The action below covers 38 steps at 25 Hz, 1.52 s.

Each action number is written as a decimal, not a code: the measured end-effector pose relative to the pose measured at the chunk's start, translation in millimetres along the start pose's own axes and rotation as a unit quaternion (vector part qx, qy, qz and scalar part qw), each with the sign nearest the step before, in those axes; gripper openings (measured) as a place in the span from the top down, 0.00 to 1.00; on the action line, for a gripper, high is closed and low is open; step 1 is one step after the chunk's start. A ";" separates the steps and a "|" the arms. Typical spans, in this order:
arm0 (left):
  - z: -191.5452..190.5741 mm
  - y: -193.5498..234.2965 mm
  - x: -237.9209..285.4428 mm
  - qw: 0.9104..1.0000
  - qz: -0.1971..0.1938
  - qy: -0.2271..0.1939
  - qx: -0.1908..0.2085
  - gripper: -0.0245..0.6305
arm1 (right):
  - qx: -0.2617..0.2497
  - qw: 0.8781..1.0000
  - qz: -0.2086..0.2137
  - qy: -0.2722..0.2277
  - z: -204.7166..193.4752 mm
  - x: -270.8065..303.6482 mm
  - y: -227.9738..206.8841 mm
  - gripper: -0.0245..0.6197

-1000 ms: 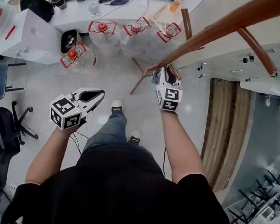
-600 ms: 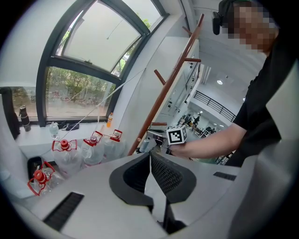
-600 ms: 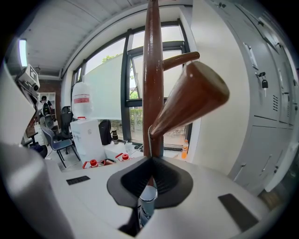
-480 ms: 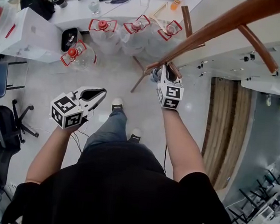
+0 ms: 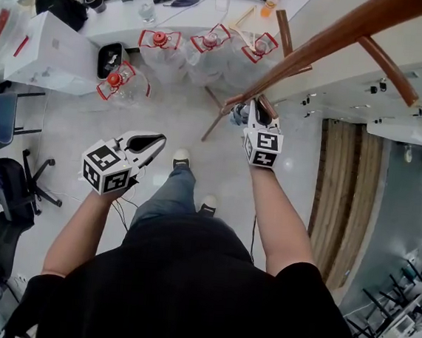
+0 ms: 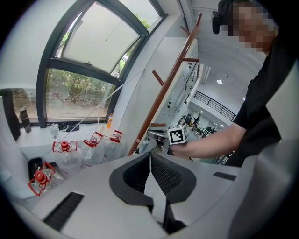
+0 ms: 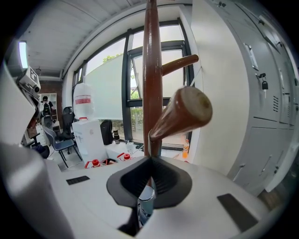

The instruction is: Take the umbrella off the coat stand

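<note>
The brown wooden coat stand point(image 5: 304, 51) slants across the head view. In the right gripper view its pole point(image 7: 152, 70) stands just ahead, with a peg point(image 7: 182, 114) jutting toward me. A folded blue-grey umbrella point(image 5: 236, 115) hangs beside the pole and shows under the jaws as a silvery tube point(image 7: 145, 201). My right gripper point(image 5: 255, 106) is at the pole, its tips point(image 7: 150, 161) shut on what looks like the umbrella's thin strap. Its jaws closed within the last second and have since eased very slightly. My left gripper point(image 5: 156, 140) hangs apart to the left, shut point(image 6: 150, 155) and holding nothing.
Several clear water jugs with red handles point(image 5: 156, 44) stand beyond the stand's splayed legs point(image 5: 211, 124). A white box point(image 5: 48, 52) and a dark bin point(image 5: 106, 58) stand at the left, with office chairs point(image 5: 8, 190) further left. The person's shoes point(image 5: 181, 158) are below the grippers.
Only the head view has shifted slightly. Both grippers keep their places, the right one at the stand's pole.
</note>
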State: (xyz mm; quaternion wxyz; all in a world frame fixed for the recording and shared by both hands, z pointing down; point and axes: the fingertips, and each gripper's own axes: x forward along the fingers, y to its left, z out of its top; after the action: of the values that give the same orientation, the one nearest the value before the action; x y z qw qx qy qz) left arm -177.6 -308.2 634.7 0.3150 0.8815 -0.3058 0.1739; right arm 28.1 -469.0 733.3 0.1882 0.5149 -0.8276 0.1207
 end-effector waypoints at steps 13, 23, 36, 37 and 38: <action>-4.1 -26.4 -14.9 1.000 0.003 -0.007 0.003 0.92 | 0.009 1.000 0.003 -0.013 11.0 -25.0 6.9 0.95; -7.8 -49.9 -30.6 1.000 0.010 -0.016 0.007 0.92 | 0.013 1.000 0.004 -0.021 19.7 -48.9 7.9 0.95; -6.3 -88.0 -43.5 0.999 0.014 -0.027 0.023 0.92 | 0.013 1.000 -0.001 -0.028 27.1 -90.2 -1.9 0.95; -5.5 -91.3 -43.5 0.999 0.013 -0.027 0.024 0.92 | 0.013 1.000 -0.001 -0.028 27.4 -93.3 -2.3 0.95; -4.4 -94.3 -43.7 0.999 0.013 -0.028 0.026 0.92 | 0.012 1.000 0.000 -0.029 28.0 -96.2 -2.5 0.95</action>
State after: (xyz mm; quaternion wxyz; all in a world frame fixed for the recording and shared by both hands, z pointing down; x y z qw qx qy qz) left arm -149.8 -228.6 573.9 0.2805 0.8901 -0.3213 0.1609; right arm 63.6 -403.5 666.2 0.1580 0.5207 -0.8309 0.1161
